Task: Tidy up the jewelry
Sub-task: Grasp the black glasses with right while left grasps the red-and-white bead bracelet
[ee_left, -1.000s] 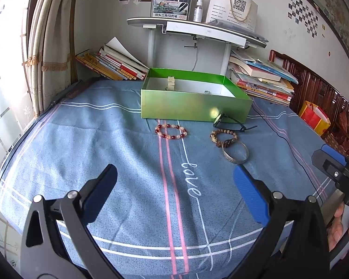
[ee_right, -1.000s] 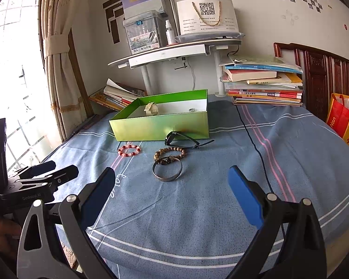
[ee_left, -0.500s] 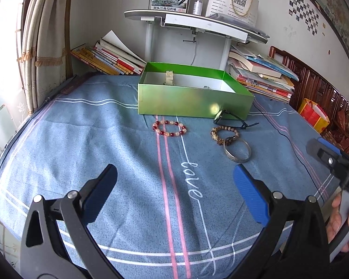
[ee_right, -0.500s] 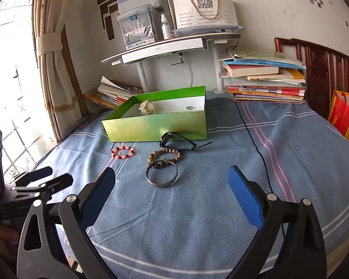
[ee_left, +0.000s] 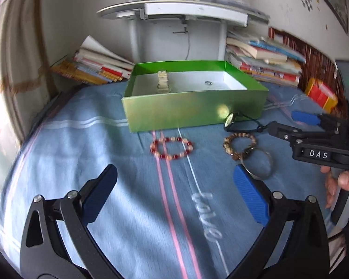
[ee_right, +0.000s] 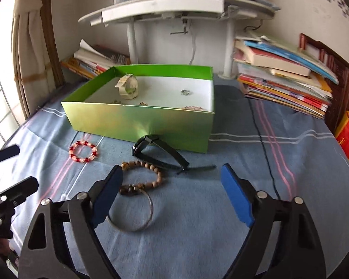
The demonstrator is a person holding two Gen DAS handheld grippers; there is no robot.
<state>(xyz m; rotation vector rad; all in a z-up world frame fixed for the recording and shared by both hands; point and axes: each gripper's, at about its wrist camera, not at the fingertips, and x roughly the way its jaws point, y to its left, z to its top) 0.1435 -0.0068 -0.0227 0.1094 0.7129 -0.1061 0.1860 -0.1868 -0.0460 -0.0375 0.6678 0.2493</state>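
Observation:
An open green box (ee_left: 193,111) (ee_right: 137,123) stands on the blue cloth with a cream watch (ee_right: 127,88), a ring (ee_right: 185,92) and small pieces inside. In front of it lie a red-and-pink bead bracelet (ee_left: 172,147) (ee_right: 83,151), a brown bead bracelet (ee_left: 239,144) (ee_right: 149,174), a silver bangle (ee_left: 259,165) (ee_right: 132,211) and a black watch (ee_left: 240,122) (ee_right: 160,153). My left gripper (ee_left: 174,193) is open and empty, short of the red bracelet. My right gripper (ee_right: 172,197) is open and empty, just above the bangle and brown bracelet.
Book stacks (ee_right: 283,79) (ee_left: 95,67) flank a white shelf stand (ee_right: 174,7) behind the box. A black cable (ee_right: 265,153) runs over the cloth on the right. A curtain (ee_right: 32,41) hangs at the left. A red-yellow bag (ee_right: 347,134) sits at the right edge.
Both grippers have moved forward toward the box and jewelry. The right one now hangs over the bangle and brown bracelet. Both stay open.

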